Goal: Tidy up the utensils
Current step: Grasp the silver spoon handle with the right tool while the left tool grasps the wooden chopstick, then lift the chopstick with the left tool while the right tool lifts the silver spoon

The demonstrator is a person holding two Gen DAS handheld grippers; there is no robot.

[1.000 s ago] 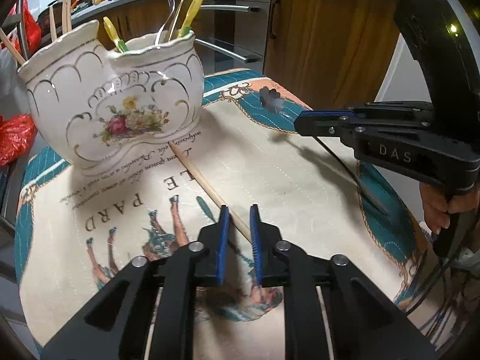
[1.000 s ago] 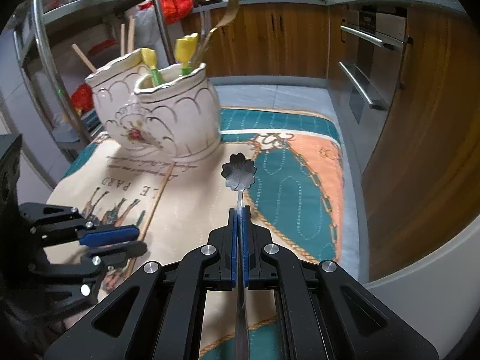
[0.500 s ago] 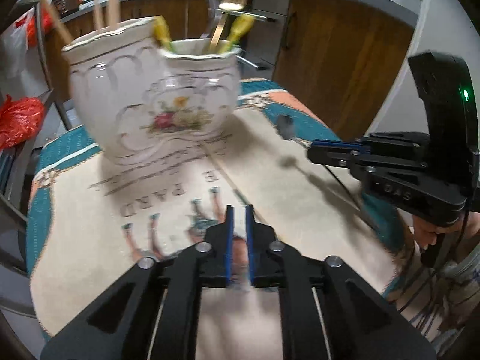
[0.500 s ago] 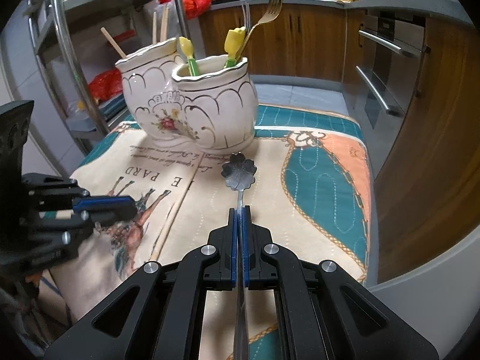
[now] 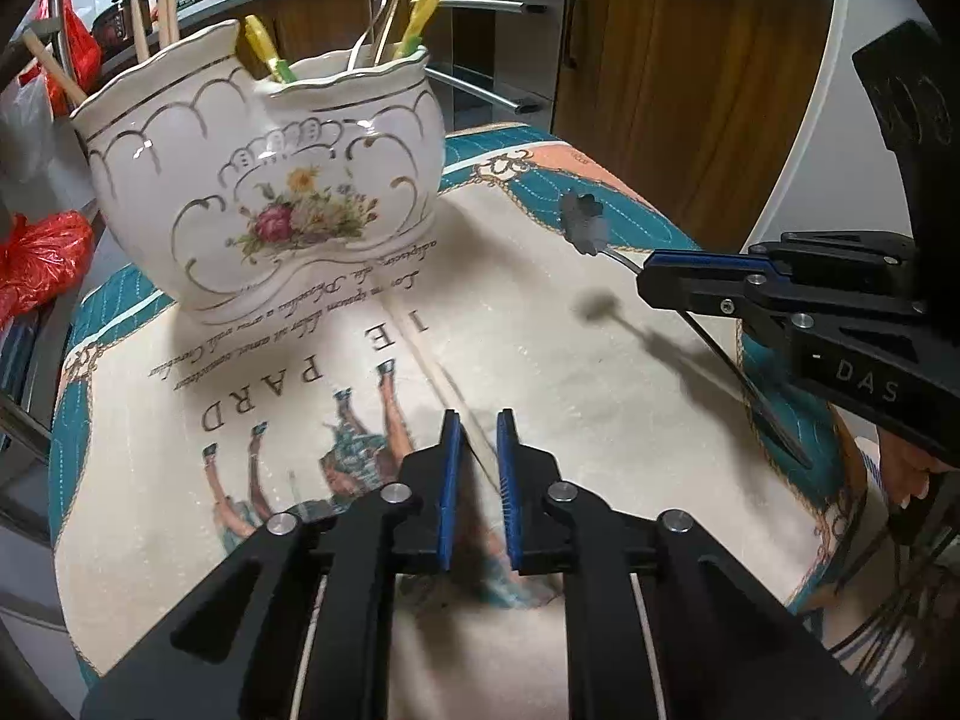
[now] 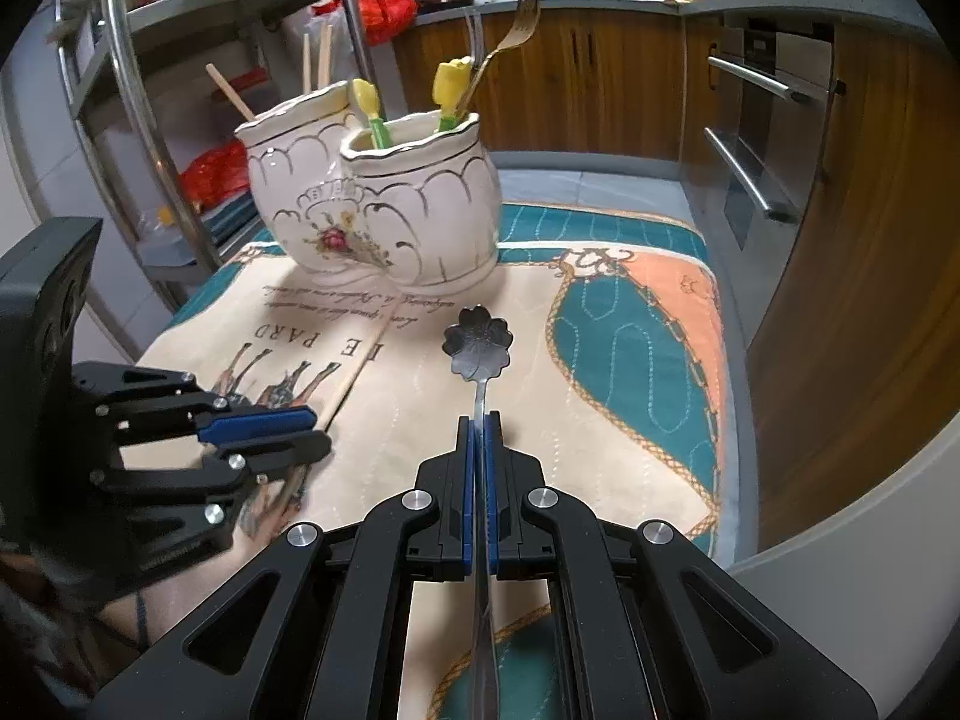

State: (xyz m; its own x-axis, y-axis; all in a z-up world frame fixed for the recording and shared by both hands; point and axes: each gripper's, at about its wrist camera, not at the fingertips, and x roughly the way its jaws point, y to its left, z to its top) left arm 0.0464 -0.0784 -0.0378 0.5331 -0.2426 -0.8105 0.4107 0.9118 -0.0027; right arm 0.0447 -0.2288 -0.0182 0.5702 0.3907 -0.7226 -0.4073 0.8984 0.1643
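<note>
A white floral ceramic holder (image 5: 264, 192) with two compartments stands on the printed cloth (image 5: 540, 324); it also shows in the right wrist view (image 6: 372, 210). It holds forks, yellow-handled utensils and wooden chopsticks. My right gripper (image 6: 479, 420) is shut on a metal spoon with a flower-shaped bowl (image 6: 478, 341) and holds it above the cloth; the spoon also shows in the left wrist view (image 5: 582, 222). A single wooden chopstick (image 6: 360, 363) lies on the cloth. My left gripper (image 5: 477, 420) is open a little, its fingers on either side of that chopstick (image 5: 444, 378).
Wooden kitchen cabinets and an oven (image 6: 756, 150) stand beyond the table. A metal rack (image 6: 144, 120) with red bags stands left of the holder. The table edge (image 6: 738, 420) runs along the right of the cloth.
My left gripper has lowered over the chopstick and its fingers stand slightly wider apart than half a second ago. My right gripper still holds the spoon, now a little closer to the holder.
</note>
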